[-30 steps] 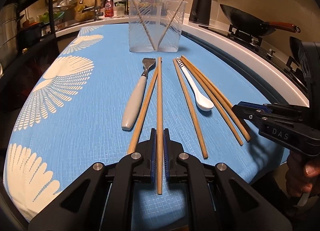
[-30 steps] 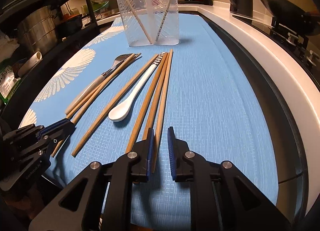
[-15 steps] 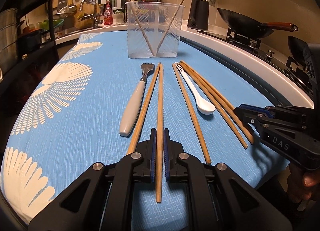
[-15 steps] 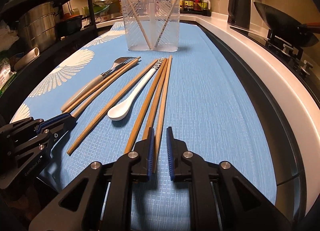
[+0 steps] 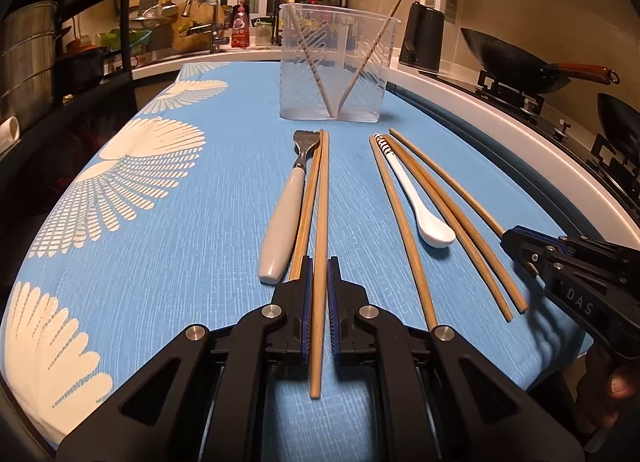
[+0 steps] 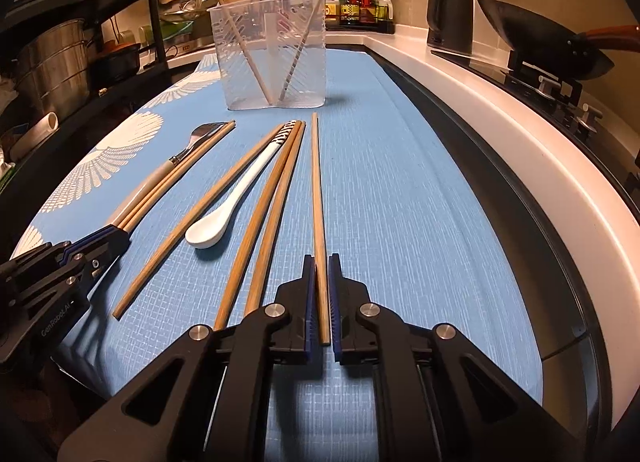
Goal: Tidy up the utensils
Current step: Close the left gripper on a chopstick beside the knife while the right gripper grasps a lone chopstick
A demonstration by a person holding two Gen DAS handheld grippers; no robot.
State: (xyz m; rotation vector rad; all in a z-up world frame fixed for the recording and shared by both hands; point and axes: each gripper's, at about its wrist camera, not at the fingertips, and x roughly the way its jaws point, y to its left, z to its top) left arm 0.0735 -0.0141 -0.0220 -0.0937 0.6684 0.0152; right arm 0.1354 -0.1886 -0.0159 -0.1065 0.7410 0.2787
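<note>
One bamboo chopstick [image 5: 320, 221] lies on the blue cloth [image 5: 200, 246] beside the fork [image 5: 286, 213], with the left gripper [image 5: 319, 294] clamped on its near end. The right gripper [image 6: 321, 294] is pressed together on another chopstick [image 6: 317, 197]; whether that one is lifted is hard to tell. Between them lie the white spoon [image 6: 224, 217] and loose chopsticks [image 6: 272, 221]. Beyond stands a clear container [image 5: 336, 61] with two chopsticks inside.

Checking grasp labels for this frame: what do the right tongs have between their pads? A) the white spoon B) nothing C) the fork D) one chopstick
D: the right tongs are shut on a single chopstick, while the white spoon and the fork lie on the blue cloth to their left.
</note>
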